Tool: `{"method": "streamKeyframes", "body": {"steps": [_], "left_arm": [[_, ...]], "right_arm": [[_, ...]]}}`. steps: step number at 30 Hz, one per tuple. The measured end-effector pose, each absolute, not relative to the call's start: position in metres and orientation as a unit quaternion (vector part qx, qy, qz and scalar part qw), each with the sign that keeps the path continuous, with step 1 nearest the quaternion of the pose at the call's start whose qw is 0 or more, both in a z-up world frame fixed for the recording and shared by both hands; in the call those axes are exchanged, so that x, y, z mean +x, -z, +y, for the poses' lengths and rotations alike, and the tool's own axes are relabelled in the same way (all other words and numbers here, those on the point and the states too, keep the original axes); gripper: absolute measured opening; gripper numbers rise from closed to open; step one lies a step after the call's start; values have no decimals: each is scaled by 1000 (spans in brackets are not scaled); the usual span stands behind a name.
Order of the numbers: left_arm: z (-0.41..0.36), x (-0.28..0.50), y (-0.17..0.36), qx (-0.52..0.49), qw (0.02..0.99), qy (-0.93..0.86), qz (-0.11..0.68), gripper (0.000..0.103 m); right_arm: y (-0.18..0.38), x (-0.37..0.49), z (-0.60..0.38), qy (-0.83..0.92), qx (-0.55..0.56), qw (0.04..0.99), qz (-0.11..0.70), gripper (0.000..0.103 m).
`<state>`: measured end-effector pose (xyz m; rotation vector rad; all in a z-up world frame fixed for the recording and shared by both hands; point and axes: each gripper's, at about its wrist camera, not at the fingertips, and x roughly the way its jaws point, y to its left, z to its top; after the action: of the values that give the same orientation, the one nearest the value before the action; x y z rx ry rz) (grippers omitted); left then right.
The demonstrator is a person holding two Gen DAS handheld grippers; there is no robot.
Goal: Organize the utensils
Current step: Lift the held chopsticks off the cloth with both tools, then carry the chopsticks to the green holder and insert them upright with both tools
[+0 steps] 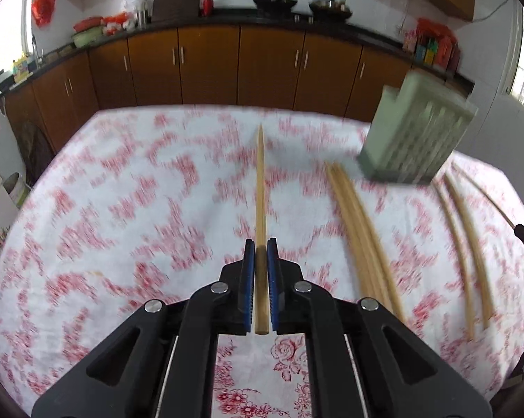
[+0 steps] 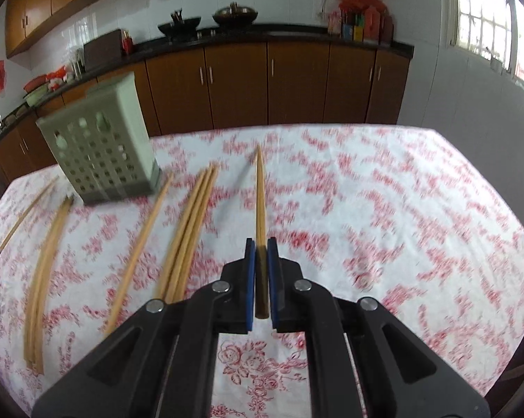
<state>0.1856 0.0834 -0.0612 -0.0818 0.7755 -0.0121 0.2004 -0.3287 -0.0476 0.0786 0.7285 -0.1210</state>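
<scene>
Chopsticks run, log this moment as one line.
left gripper: shut on chopstick | right gripper: shut on second chopstick | holder: upright on tablecloth | loose chopsticks: lying beside holder

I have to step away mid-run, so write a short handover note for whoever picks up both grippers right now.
Left gripper: shut on one chopstick, pointing forward above the table.
Right gripper: shut on another chopstick.
Green holder stands at the far side of the floral tablecloth; its contents cannot be seen.
Left to do: loose chopsticks lie on the cloth near the holder; drop in the two held, then those.
</scene>
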Motion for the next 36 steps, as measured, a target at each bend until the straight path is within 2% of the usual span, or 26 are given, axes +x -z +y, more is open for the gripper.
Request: {"method": "streamKeyframes", "body": {"steps": [10, 23, 36], "left_arm": [[94, 172, -20, -65, 961, 6, 269, 7], [96, 197, -68, -61, 972, -14, 226, 7], [52, 197, -179, -52, 987, 54, 145, 7]], "right_arm": [[-15, 193, -341, 59, 49, 960, 270, 8], [-58, 218, -352, 57, 70, 969, 229, 8], [-186, 230, -343, -23, 125, 984, 125, 8]]}}
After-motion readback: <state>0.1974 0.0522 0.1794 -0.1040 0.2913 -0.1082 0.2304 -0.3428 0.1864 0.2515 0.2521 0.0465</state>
